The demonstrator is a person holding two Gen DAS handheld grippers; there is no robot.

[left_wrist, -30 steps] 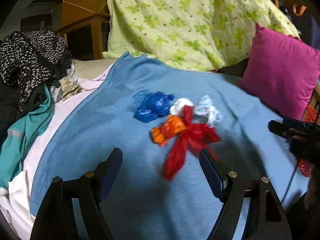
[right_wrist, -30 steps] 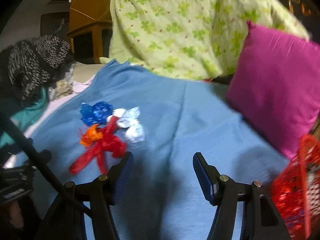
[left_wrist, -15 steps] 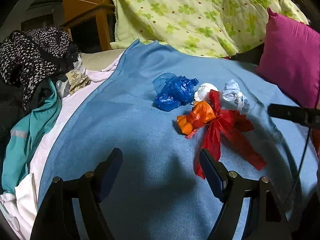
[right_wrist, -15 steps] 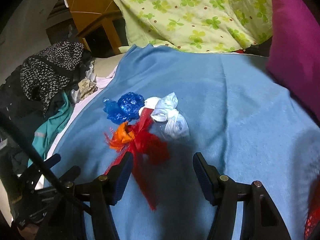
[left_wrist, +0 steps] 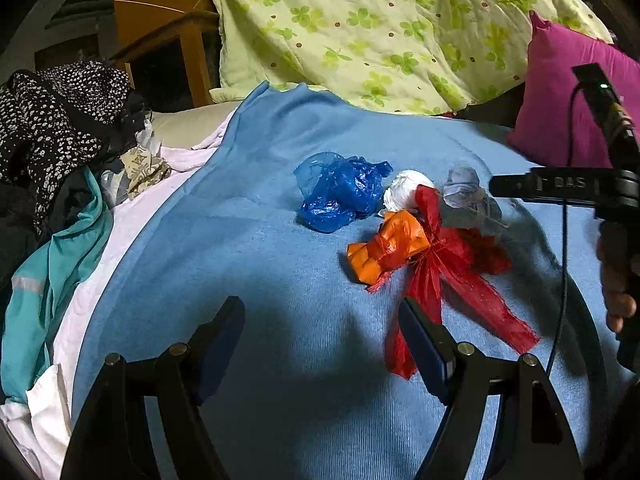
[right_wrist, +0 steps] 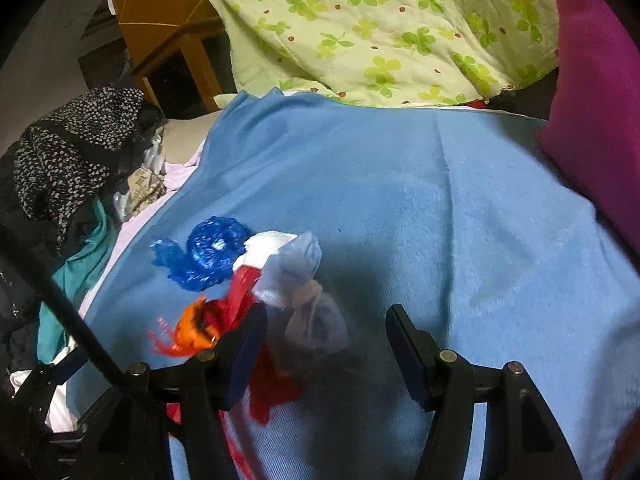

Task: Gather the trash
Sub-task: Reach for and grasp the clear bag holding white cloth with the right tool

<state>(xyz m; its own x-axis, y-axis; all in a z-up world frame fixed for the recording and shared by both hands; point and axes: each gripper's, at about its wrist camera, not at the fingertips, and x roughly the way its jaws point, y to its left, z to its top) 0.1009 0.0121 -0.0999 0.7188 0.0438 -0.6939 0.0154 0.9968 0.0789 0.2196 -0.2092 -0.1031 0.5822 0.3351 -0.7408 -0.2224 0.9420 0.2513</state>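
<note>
Both tongs are spread wide, nothing pinched. The trash is a little heap on the blue blanket (left_wrist: 248, 240). The right gripper (right_wrist: 326, 344) is way closer: the knotted clear bag (right_wrist: 308, 304) lies right between its fingers, long axis running away from them, slightly toward the left one. For the left gripper (left_wrist: 322, 340), the heap sits ahead and off to the right, with only the red ribbon (left_wrist: 444, 272) tail reaching its right finger.

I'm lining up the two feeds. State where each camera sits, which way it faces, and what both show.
Left wrist: behind the open left gripper, facing the blue blanket and trash pile; the person's right hand shows at right.
Right wrist: behind the open right gripper, over the clear bag.
Shared: blue bag, orange wrapper, floral quilt.
</note>
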